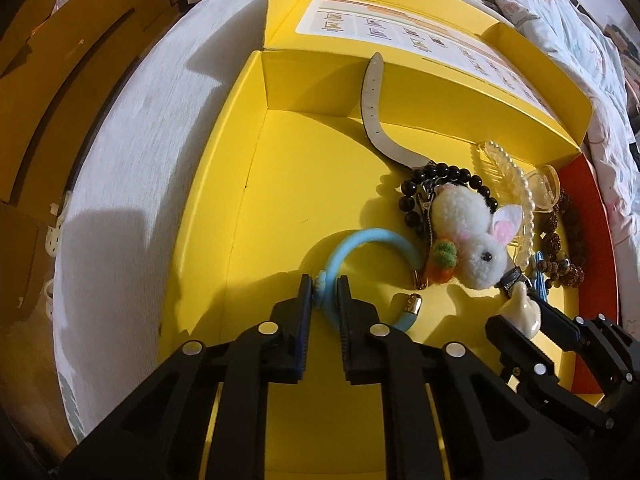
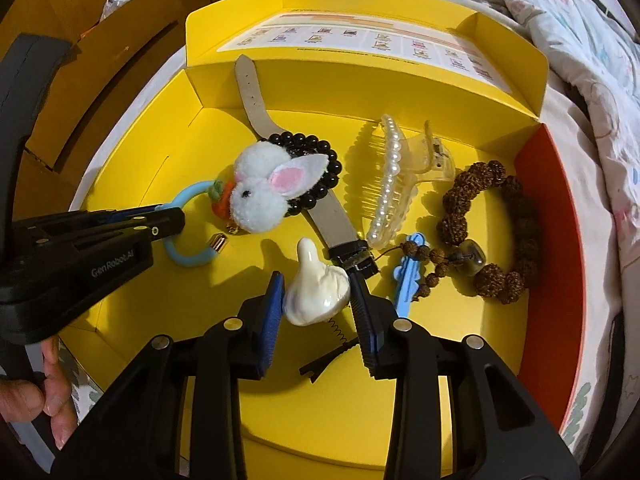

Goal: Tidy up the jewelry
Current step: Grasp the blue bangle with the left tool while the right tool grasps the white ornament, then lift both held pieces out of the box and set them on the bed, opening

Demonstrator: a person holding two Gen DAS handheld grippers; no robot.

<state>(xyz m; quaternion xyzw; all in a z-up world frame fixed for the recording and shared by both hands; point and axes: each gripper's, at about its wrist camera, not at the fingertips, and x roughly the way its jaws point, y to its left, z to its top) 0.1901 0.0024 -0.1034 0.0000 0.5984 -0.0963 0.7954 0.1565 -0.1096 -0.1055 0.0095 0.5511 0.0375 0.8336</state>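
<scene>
A yellow open box (image 1: pixel 280 184) (image 2: pixel 132 168) holds the jewelry. My left gripper (image 1: pixel 325 292) is shut on a light blue open bangle (image 1: pixel 360 240) with a gold end cap; it also shows in the right wrist view (image 2: pixel 192 258). My right gripper (image 2: pixel 318 294) is shut on a cream thumb-shaped charm (image 2: pixel 316 288) with a spring and black clip below it; it also shows in the left wrist view (image 1: pixel 520 312). A white pompom rabbit clip (image 2: pixel 264 188) lies on a black bead bracelet (image 2: pixel 332 160) and a grey watch strap (image 2: pixel 250 92).
A pearl clear claw clip (image 2: pixel 400 176), a brown seed bracelet (image 2: pixel 500 216) and a small blue clip (image 2: pixel 408 272) lie at the box's right. The lid (image 2: pixel 360 36) stands open at the back. Bedding (image 2: pixel 592 80) lies to the right, cardboard boxes (image 1: pixel 60 92) to the left.
</scene>
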